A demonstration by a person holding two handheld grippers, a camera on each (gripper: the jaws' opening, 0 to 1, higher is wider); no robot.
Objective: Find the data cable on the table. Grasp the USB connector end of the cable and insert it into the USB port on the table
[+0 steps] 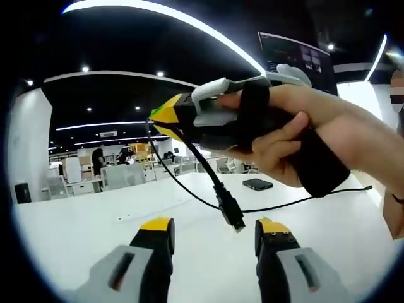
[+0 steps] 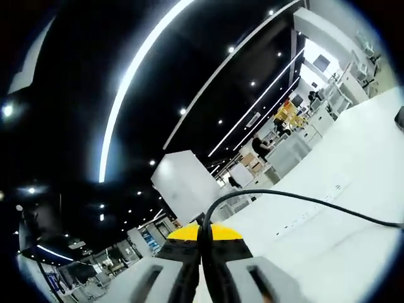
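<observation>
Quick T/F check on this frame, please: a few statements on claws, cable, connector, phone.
1. The right claw is shut on the cable. True.
2. The USB connector is plugged into a port. False: it hangs free below the right claw, above the table.
3. The left claw is open and holds nothing. True.
4. The dark phone is gripped in the left claw. False: it lies flat on the table, farther back.
5. In the right gripper view, the cable runs out from between the closed jaws of the right claw. True.
</observation>
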